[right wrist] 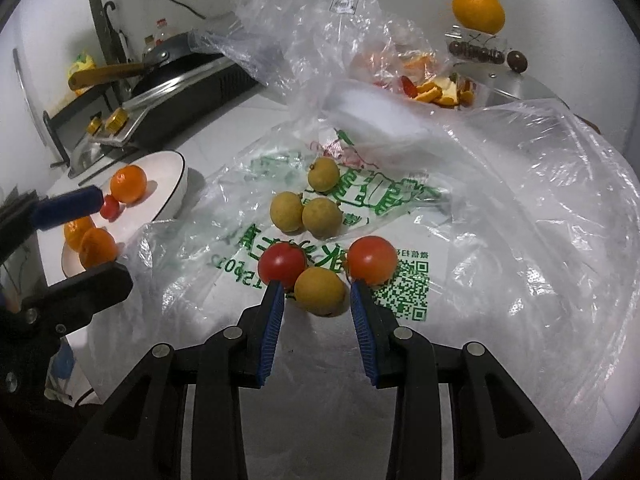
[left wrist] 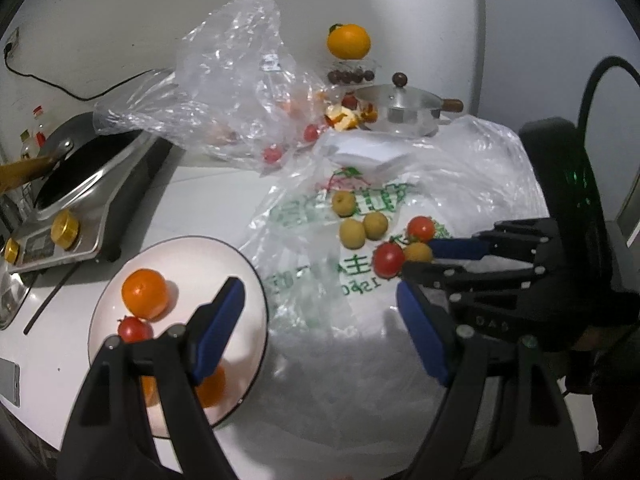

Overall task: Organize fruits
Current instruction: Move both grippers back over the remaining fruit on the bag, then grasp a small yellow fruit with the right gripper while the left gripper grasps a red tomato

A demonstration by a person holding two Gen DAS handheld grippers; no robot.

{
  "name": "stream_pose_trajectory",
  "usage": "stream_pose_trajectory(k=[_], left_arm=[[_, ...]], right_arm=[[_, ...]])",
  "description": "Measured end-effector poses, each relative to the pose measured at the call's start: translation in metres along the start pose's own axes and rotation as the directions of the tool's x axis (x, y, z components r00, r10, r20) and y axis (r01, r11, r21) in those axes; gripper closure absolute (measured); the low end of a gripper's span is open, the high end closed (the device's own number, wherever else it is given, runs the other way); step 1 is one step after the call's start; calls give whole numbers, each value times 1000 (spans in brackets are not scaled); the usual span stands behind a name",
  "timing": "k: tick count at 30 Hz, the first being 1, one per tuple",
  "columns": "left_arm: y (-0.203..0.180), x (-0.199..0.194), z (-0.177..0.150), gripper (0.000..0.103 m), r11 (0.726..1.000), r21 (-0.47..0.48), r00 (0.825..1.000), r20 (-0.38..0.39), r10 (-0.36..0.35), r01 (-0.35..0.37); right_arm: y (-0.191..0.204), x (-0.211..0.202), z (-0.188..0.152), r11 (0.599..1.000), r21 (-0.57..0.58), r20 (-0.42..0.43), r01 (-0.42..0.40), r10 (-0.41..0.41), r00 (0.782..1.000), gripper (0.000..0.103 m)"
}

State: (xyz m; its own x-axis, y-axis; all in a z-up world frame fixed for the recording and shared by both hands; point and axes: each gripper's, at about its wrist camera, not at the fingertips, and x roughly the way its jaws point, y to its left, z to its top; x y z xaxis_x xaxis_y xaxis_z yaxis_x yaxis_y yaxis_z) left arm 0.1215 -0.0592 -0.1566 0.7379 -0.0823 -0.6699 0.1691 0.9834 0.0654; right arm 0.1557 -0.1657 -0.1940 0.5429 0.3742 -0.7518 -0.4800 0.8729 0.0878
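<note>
Right gripper [right wrist: 318, 292]: jaws apart but narrow, angled down at the printed plastic bag [right wrist: 240, 320] spread flat on the white counter [left wrist: 200, 200]. Between the blue fingertips [right wrist: 276, 300], a yellow-brown fruit [right wrist: 320, 296] lying on the bag, with a thin gap showing on either side, so not clamped. Shape nearly round, with no clear long axis; slightly broader across the jaws than along them in the right wrist view, a small dark mark on the side nearest the camera.

Flanking that fruit and touching or almost touching it, two red tomatoes: one to the left [right wrist: 282, 264], green calyx on its far side, and one to the right [right wrist: 372, 260]. Each fingertip resting just in front of one tomato. Farther along the bag, three more yellow-brown fruits [right wrist: 322, 216] in a loose cluster, well apart from the jaws.

Left gripper [left wrist: 320, 288]: jaws wide apart, empty, held above the near edge of the white plate [left wrist: 256, 288] and the bag beside it. On the plate, an orange [left wrist: 144, 292] touching a small tomato [left wrist: 134, 328], with more orange fruit partly hidden behind the left finger.

Background: a crumpled clear bag [left wrist: 228, 60], a frying pan on a stove [left wrist: 104, 184], a lidded steel pot [left wrist: 404, 108] and a large orange [left wrist: 348, 40] perched on a clear box.
</note>
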Motion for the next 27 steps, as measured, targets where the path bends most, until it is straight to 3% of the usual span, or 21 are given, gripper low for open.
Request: stream_pose_trajectory(k=[1,10,27], left_arm=[[-1,2,1,23,1000,3,1000,-3,-2,2],[-18,16,8,24,999,47,1000,-16,-21,21],[-52,64,20,52,990,128,994,-97,-50,62]], right_arm=[[0,0,0,1000,0,-2,0,0,1000,74],[-15,-23,-6,999,20,47,-31,30,998,75],[-60,-44,-14,996,88,110,-27,18,994,75]])
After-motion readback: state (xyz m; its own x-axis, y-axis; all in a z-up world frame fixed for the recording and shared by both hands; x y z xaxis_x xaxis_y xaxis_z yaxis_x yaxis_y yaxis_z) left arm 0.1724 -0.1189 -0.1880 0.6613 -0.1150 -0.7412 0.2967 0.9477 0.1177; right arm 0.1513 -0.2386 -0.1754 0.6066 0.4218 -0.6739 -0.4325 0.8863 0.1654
